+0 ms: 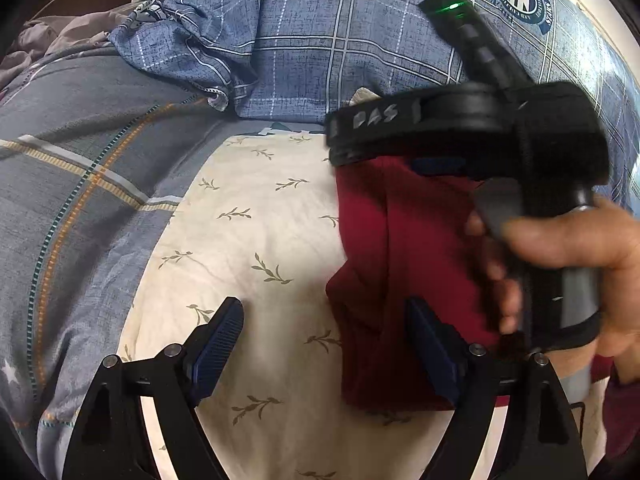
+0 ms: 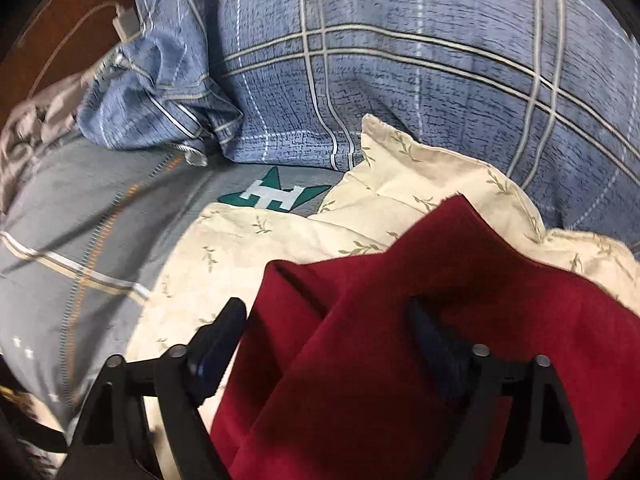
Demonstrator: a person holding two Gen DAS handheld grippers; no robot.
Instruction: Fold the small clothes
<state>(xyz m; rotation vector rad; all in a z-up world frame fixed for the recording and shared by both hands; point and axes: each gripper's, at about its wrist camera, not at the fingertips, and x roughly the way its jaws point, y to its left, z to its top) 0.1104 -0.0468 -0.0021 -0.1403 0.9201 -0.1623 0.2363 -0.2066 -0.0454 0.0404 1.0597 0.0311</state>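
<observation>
A dark red garment (image 1: pixel 384 264) lies on a cream leaf-print cloth (image 1: pixel 248 240) on the bed. My left gripper (image 1: pixel 324 340) is open just above the cloth, its right finger over the garment's left edge, holding nothing. The right gripper's body (image 1: pixel 480 132) is seen from outside, held in a hand (image 1: pixel 576 248) above the garment. In the right wrist view the red garment (image 2: pixel 400 340) is bunched and draped between and over the fingers of my right gripper (image 2: pixel 324 336), which are spread apart. The cream cloth (image 2: pixel 224 264) lies beneath.
A blue plaid pillow (image 1: pixel 320 40) lies behind the cloth, also in the right wrist view (image 2: pixel 400 80). A grey plaid sheet (image 1: pixel 80 184) covers the bed at left. A white charger and cable (image 2: pixel 124 20) sit at the far left.
</observation>
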